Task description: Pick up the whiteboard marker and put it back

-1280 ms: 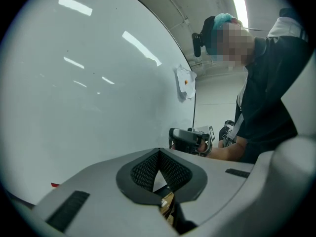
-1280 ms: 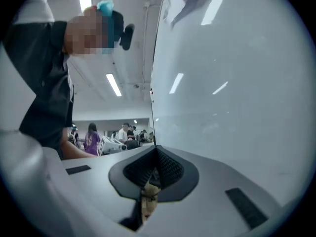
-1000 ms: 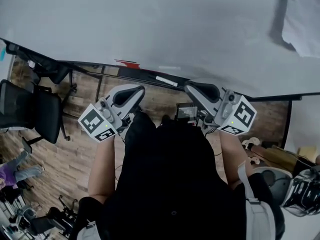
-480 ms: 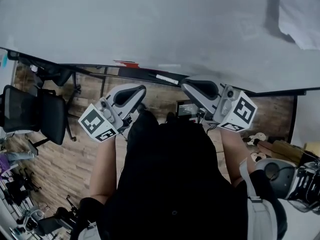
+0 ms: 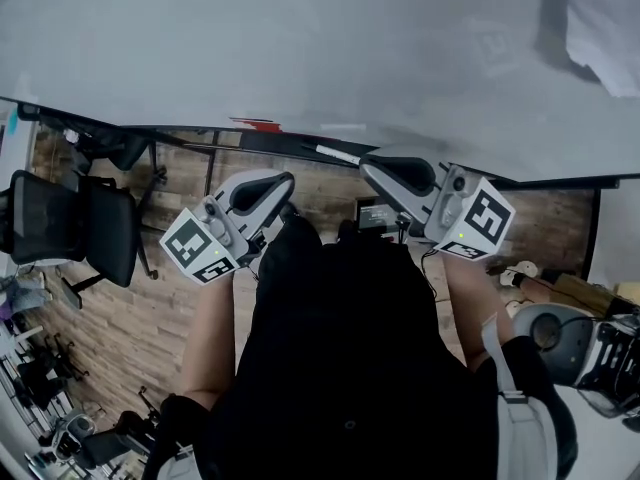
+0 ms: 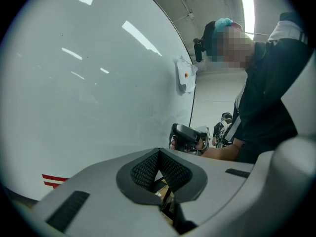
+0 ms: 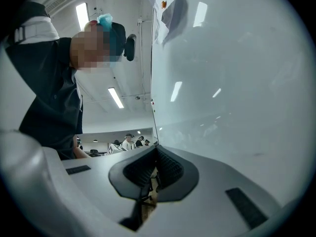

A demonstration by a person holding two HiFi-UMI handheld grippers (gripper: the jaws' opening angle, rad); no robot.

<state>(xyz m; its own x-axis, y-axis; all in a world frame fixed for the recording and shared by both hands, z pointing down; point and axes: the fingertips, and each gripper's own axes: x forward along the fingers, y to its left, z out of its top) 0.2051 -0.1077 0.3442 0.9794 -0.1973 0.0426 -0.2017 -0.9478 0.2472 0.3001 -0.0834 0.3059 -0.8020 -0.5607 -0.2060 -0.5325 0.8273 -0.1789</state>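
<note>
A slim white marker [image 5: 338, 155] lies on the dark ledge [image 5: 280, 145] under the whiteboard [image 5: 300, 48]. My left gripper [image 5: 283, 182] is held close to my body, below and left of the marker, its jaws closed with nothing between them. My right gripper [image 5: 371, 171] hangs just right of the marker, a little below the ledge, also shut and empty. In the left gripper view the closed left gripper [image 6: 159, 167] faces the board, with the other gripper [image 6: 187, 137] beyond it. The right gripper view shows the closed right gripper [image 7: 155, 168] beside the board.
A red item [image 5: 255, 124] sits on the ledge at the left. Paper [image 5: 603, 23] is stuck to the board's upper right. A black office chair [image 5: 85, 226] stands at the left on the wood floor; equipment [image 5: 590, 353] lies at the lower right.
Both grippers have stayed shut and nearly still before my chest. The head view has shifted slightly, so the chair and floor moved a little in the picture.
</note>
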